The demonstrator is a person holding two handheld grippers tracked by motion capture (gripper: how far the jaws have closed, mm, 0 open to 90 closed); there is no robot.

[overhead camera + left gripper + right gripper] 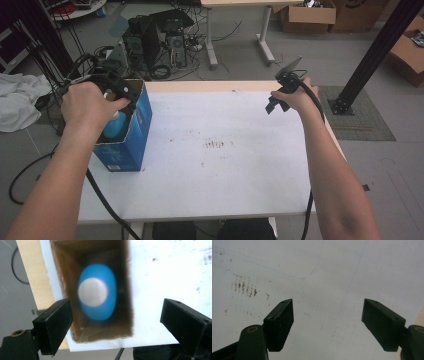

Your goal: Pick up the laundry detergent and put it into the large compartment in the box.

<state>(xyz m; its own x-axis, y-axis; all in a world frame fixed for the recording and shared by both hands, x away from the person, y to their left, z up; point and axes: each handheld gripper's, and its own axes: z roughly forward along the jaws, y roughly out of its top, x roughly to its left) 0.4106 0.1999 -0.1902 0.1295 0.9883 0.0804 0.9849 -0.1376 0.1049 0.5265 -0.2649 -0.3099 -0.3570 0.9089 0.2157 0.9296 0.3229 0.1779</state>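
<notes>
Two grippers were over the desk (215, 170), both with jaws spread and nothing between the pads.

Left gripper (116, 322) sat above the open top of the blue carton (131, 135), pointing straight down into it. One jaw lined up over the carton's outer wall, the other hung well out over bare white desk. Neither touched cardboard. Blue bottle with a white cap (96, 291) stood upright inside the carton, cap up, near the middle of the cavity, with a brown gap to the walls on all sides; the picture was blurred, so I couldn't tell whether it touched a wall lower down.

Carton stood upright near the desk's left edge, toward the far corner, with a thin strip of white top and wood edging beside it in the left gripper view. Little room on that side; lots of open desk to the right.

Left hand (90, 107) was wrapped over its gripper, forearm coming in from bottom left, cable trailing off the near edge.

Right gripper (328, 323) hung over bare desk near the far right corner, angled down, brown smudges off to one side, wood edge just showing at the corner of its view. Right hand (295, 97) held it, forearm running along the right edge.
</notes>
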